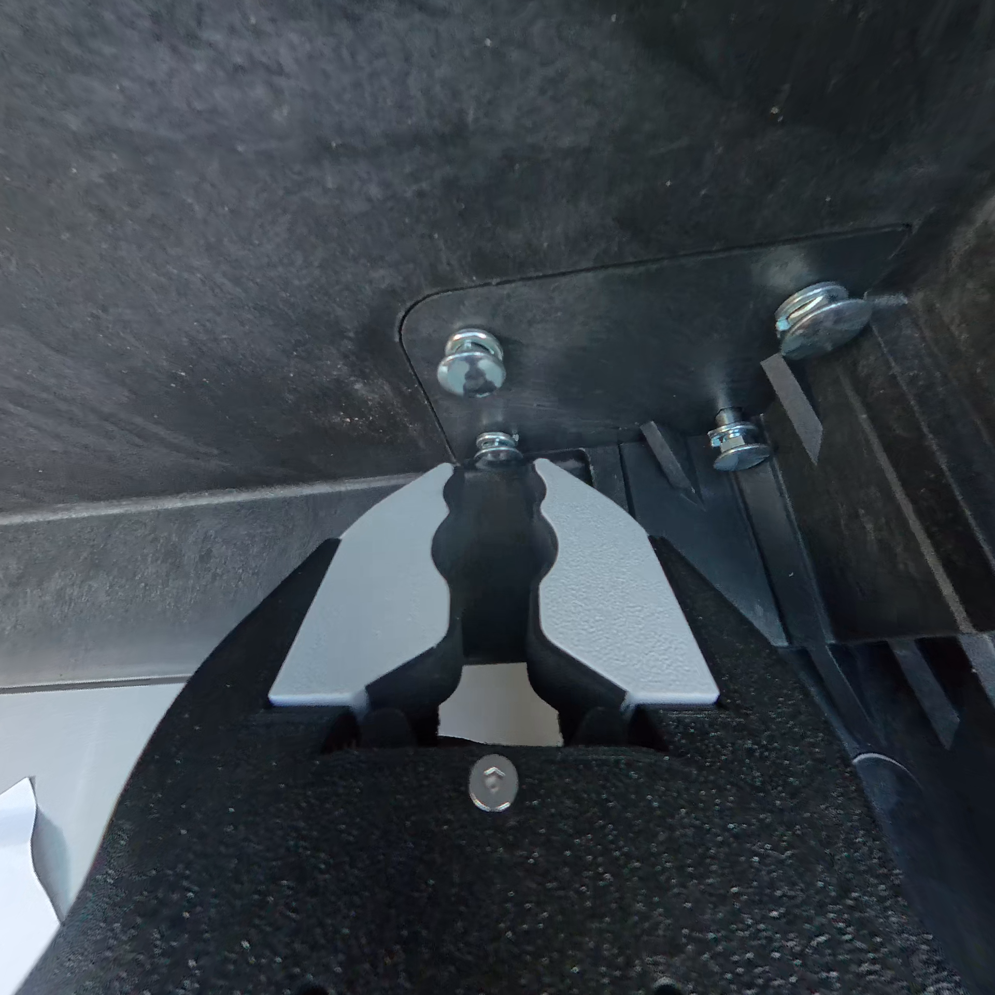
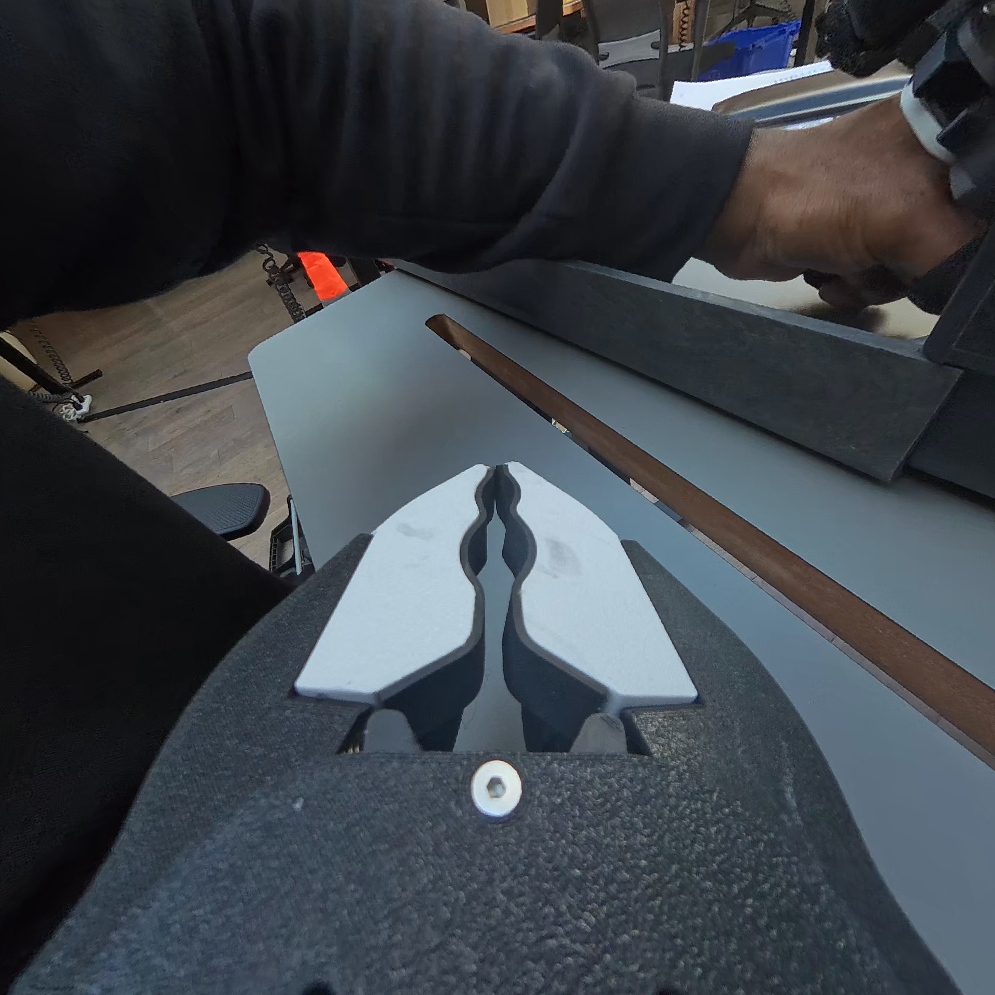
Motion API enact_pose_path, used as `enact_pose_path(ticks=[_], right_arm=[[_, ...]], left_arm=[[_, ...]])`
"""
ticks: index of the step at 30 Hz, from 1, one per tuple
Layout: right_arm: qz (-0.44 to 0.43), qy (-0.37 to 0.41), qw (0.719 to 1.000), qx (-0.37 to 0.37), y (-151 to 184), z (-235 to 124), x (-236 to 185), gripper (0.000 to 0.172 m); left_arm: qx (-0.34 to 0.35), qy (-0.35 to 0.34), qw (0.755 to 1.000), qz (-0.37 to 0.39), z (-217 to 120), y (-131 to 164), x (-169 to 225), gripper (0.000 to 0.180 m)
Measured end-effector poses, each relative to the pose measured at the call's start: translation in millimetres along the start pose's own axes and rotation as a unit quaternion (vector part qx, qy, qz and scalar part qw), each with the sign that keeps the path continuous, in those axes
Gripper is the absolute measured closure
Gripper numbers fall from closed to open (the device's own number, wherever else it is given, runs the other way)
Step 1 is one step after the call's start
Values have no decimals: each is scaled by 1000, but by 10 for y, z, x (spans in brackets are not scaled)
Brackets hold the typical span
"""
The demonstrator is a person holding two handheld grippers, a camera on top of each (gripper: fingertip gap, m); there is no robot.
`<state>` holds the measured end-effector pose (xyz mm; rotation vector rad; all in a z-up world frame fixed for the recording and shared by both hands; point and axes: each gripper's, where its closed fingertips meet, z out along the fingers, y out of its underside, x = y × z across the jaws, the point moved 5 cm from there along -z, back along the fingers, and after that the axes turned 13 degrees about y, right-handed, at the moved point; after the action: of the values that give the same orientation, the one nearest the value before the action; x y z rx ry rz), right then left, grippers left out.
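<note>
Black textured left gripper [image 1: 494, 471], jaws spread around a small silver bolt with washers [image 1: 494, 451] on a rigid black metal plate [image 1: 619, 350]; hard, slippery, best pinched by its head. Right gripper [image 2: 495, 468], jaws pressed together, hovers above grey desk [image 2: 377, 387]

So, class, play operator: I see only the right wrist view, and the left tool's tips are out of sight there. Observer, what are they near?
Observer: A silver bolt shows between them, at the corner of a black metal plate.
Operator: Is the left tool gripping it?
Observer: The left tool has its fingers apart; whether they touch the bolt, I cannot tell.
Operator: Any other bolts?
Observer: Three more on that plate, the nearest bolt just beyond the tips.
</note>
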<state>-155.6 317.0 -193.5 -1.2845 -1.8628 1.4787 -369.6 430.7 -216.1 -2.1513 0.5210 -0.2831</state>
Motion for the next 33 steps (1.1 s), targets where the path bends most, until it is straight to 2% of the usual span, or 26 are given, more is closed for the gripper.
enact_pose_path(ticks=[4, 11, 16, 20, 26, 33], right_arm=[[1, 0, 1000, 0, 1, -5, 3, 172], [-5, 0, 1000, 5, -2, -21, -8, 172], [-11, 2, 1000, 17, -14, -44, -18, 172], [-9, 20, 1000, 10, -10, -20, 8, 172], [3, 46, 999, -20, 18, 66, 59, 172], [2, 57, 998, -38, 40, 114, 71, 172]], left_arm=[[18, 3, 1000, -19, -171, -3, 41, 151], [33, 49, 998, -12, -372, 46, 315, 151], [31, 98, 995, -11, -347, 121, 432, 151], [23, 107, 994, 5, -253, 214, 383, 151], [61, 141, 988, -21, -183, 11, 386, 151], [76, 166, 983, 35, -61, -70, 491, 161]])
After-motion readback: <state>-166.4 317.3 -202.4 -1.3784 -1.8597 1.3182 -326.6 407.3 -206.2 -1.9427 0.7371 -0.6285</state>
